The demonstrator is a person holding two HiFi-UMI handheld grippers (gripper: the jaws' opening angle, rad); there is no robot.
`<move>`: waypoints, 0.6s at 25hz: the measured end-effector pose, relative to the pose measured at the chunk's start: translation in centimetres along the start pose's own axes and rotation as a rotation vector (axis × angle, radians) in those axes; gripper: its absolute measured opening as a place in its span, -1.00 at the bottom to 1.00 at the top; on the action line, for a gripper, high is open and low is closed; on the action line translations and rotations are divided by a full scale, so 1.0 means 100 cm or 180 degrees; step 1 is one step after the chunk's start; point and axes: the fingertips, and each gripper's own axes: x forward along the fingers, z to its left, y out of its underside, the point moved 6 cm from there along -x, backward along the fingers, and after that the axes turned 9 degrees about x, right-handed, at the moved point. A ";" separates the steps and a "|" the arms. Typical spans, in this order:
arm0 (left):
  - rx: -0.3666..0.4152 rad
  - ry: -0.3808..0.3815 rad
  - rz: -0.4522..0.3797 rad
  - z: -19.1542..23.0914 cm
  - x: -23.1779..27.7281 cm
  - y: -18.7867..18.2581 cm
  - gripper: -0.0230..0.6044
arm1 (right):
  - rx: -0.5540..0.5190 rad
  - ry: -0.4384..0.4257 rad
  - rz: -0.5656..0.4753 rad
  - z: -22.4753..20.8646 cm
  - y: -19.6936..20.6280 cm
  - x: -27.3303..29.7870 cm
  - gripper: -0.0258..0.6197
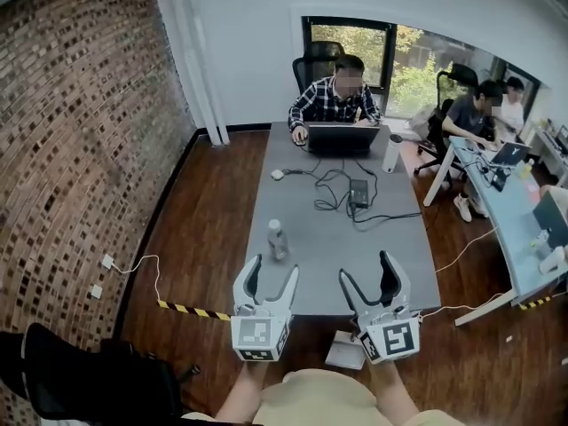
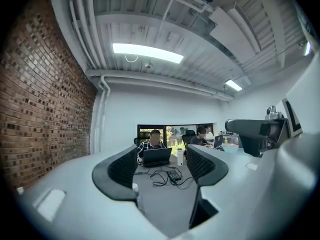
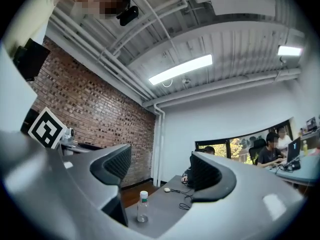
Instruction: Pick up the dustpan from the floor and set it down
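Note:
No dustpan can be made out for certain. A pale flat thing (image 1: 344, 351) lies on the wooden floor just under the table's near edge, partly hidden behind my right gripper; I cannot tell what it is. Both grippers are held up level in front of me, pointing over the grey table (image 1: 302, 273). My left gripper (image 1: 272, 276) (image 2: 160, 166) is open, with nothing between its fingers. My right gripper (image 1: 367, 272) (image 3: 157, 171) is open wider and also holds nothing. The left gripper's marker cube (image 3: 47, 129) shows at the left of the right gripper view.
A clear bottle (image 1: 278, 238) (image 3: 143, 206) stands on the table near my left gripper. A person works at a laptop (image 1: 343, 138) at the far end, with cables and a power brick (image 1: 358, 192). Brick wall left, black chair (image 1: 80, 380) near left, a second desk (image 1: 510, 229) with people right.

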 end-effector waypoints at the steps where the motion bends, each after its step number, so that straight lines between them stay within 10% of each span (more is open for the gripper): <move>1: 0.0008 -0.0010 0.0003 0.001 -0.001 0.000 0.04 | 0.0003 -0.0008 0.0023 0.001 0.001 0.001 0.25; 15: -0.0111 0.0154 0.0067 0.000 0.005 0.014 0.05 | 0.0155 0.0099 0.0201 -0.003 0.022 -0.001 0.21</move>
